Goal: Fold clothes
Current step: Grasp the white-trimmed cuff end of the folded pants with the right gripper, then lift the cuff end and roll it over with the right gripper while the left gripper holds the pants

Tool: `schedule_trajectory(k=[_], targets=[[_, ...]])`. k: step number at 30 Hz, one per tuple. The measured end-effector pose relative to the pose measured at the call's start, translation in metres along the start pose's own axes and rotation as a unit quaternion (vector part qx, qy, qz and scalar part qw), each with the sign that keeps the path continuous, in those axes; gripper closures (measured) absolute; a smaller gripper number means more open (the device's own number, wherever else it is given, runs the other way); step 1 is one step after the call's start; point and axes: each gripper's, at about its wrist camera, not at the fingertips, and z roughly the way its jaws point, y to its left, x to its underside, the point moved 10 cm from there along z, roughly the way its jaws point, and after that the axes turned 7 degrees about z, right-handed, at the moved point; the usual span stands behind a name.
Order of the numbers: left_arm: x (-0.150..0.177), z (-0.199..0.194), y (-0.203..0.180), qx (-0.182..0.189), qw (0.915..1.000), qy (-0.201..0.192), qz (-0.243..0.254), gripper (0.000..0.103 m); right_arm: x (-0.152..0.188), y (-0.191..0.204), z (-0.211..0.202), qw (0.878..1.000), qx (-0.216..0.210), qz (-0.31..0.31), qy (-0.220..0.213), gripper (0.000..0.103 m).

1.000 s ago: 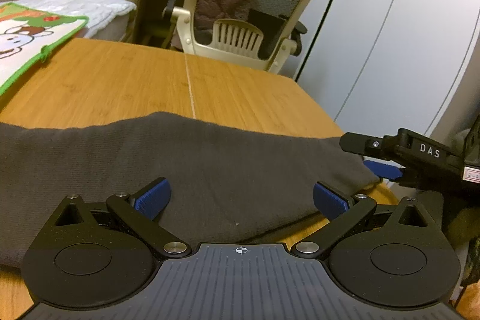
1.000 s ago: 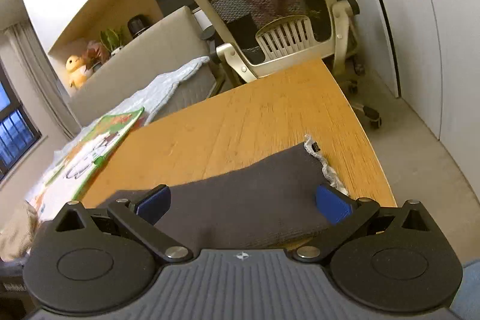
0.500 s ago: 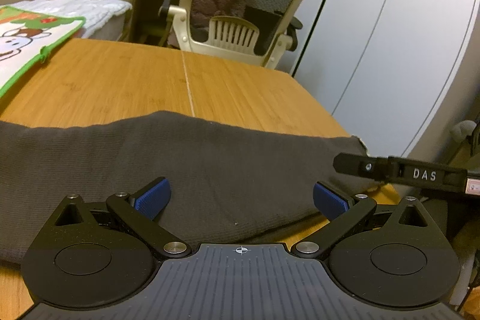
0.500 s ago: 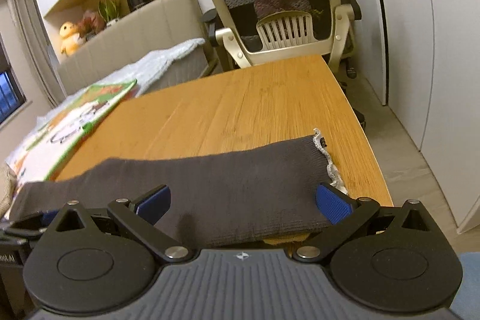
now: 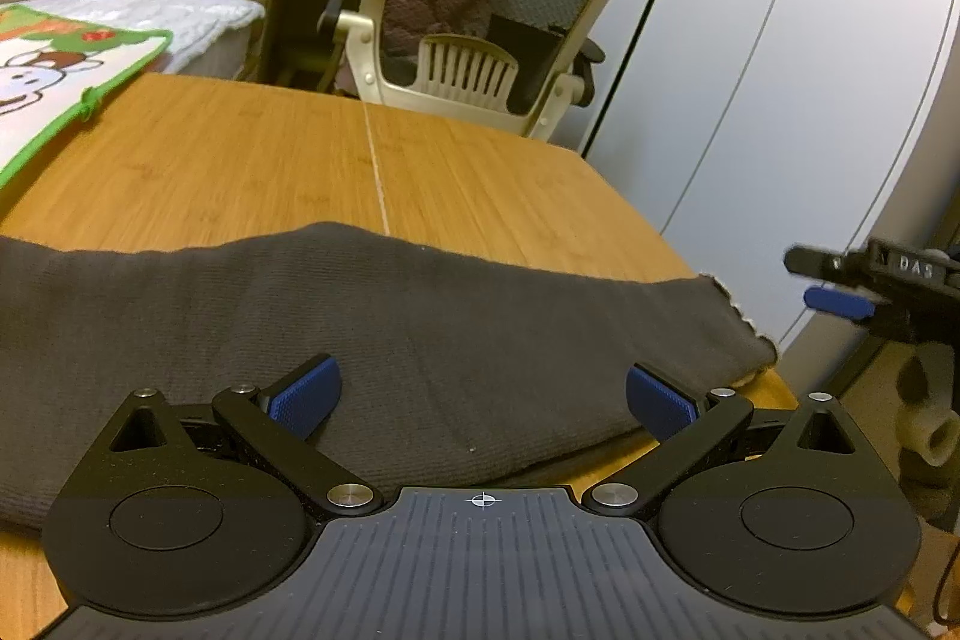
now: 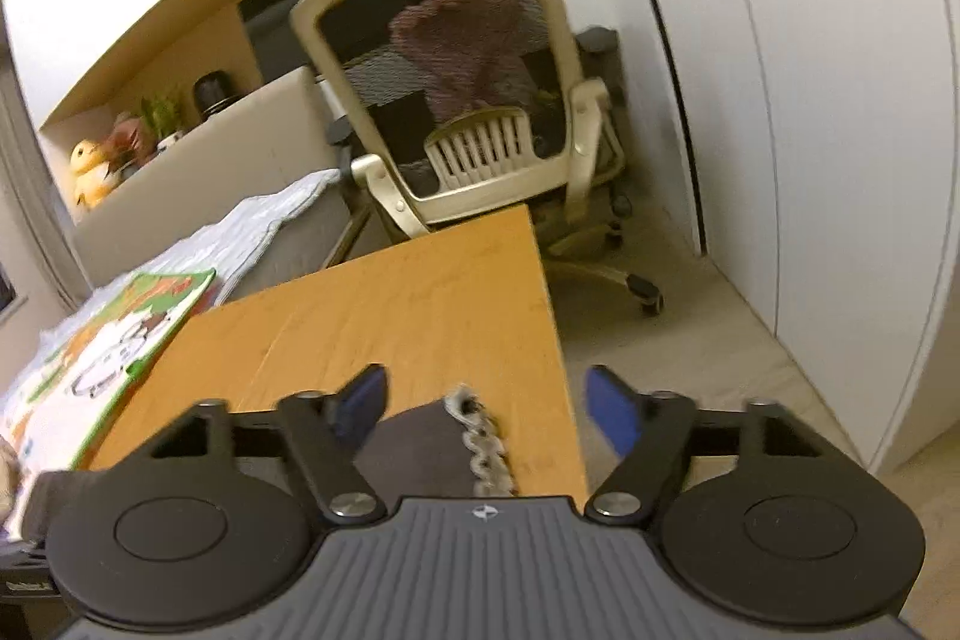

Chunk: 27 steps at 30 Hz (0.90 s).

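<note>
A dark grey knit garment (image 5: 372, 328) lies stretched across the near part of the wooden table (image 5: 252, 160). Its right end carries a pale lace trim (image 6: 486, 445). My left gripper (image 5: 483, 397) hovers low over the garment's near edge, open, with the cloth beneath its blue pads and not pinched. My right gripper (image 6: 486, 409) is at the garment's right end (image 6: 420, 445) near the table's right edge. Its jaws are closing, the trimmed end lies below and between them, and the pads do not press on it. In the left wrist view the right gripper (image 5: 840, 301) hangs just beyond the table's edge.
A beige mesh office chair (image 5: 480, 22) stands at the table's far side. A cartoon-print blanket (image 5: 54, 76) on a bed overlaps the far left of the table. White cupboard doors (image 6: 810, 100) and open floor (image 6: 690, 358) lie to the right.
My right gripper has moved right and up, away from the garment's end, and its jaws have narrowed. The left gripper and the garment have stayed put.
</note>
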Motion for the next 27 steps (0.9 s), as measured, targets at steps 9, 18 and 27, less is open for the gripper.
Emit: schedule_trajectory(k=[9, 18, 27], targets=[[-0.001, 0.0, 0.001, 0.004, 1.0, -0.002, -0.006, 0.0, 0.038, -0.007, 0.032, 0.996, -0.019, 0.047, 0.075, 0.063], [-0.048, 0.019, -0.005, 0.022, 0.9984, 0.047, -0.023, 0.0, 0.033, 0.064, 0.03, 0.987, -0.043, -0.147, 0.048, 0.09], [-0.077, 0.067, -0.062, 0.039, 0.9969, 0.069, 0.003, 0.001, 0.08, 0.102, 0.029, 0.958, -0.024, -0.282, 0.052, 0.09]])
